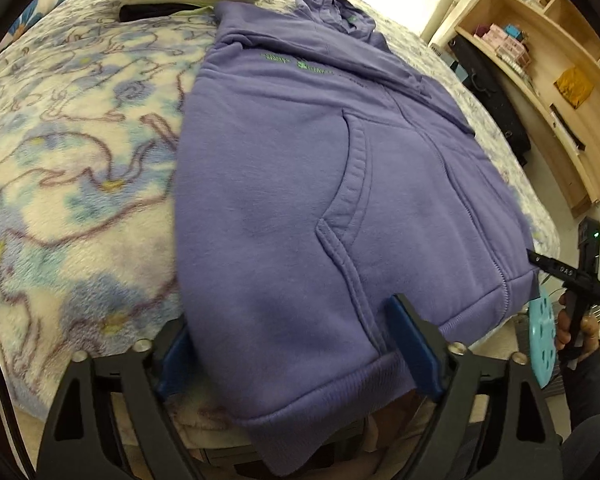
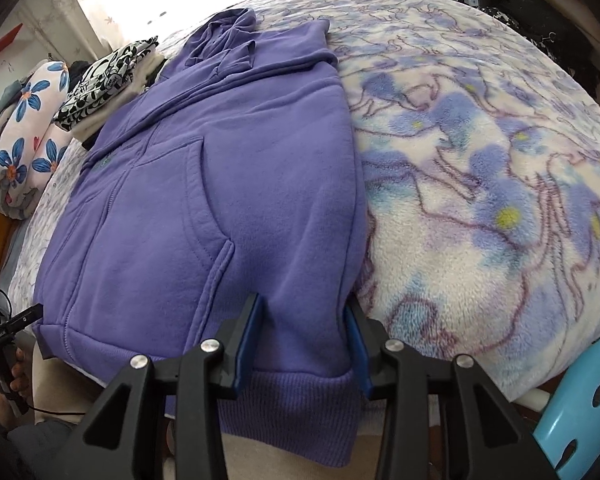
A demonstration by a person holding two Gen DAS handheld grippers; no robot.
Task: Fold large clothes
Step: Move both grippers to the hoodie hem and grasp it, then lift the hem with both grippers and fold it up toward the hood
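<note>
A purple zip hoodie [image 1: 300, 168] lies flat, front up, on the floral fleece blanket [image 1: 68, 152], and its ribbed hem hangs over the near edge of the bed. My left gripper [image 1: 296, 354] stands wide open over the hem's left corner; the fabric lies loose between the blue pads [image 1: 416, 348]. At the hem's right corner [image 2: 300, 392], my right gripper [image 2: 302, 344] straddles the hoodie [image 2: 220, 200]. Its jaws are narrower, one pad [image 2: 248, 344] resting on the cloth and the other at the side edge. The fabric there is flat, not pinched.
A stack of folded clothes [image 2: 112, 68] and a blue-flowered bundle [image 2: 28, 128] sit at the far left of the bed. A wooden shelf [image 1: 540, 60] and a black case [image 1: 488, 92] stand to the right. A light-blue plastic stool [image 2: 580, 400] is close beside the bed's near corner.
</note>
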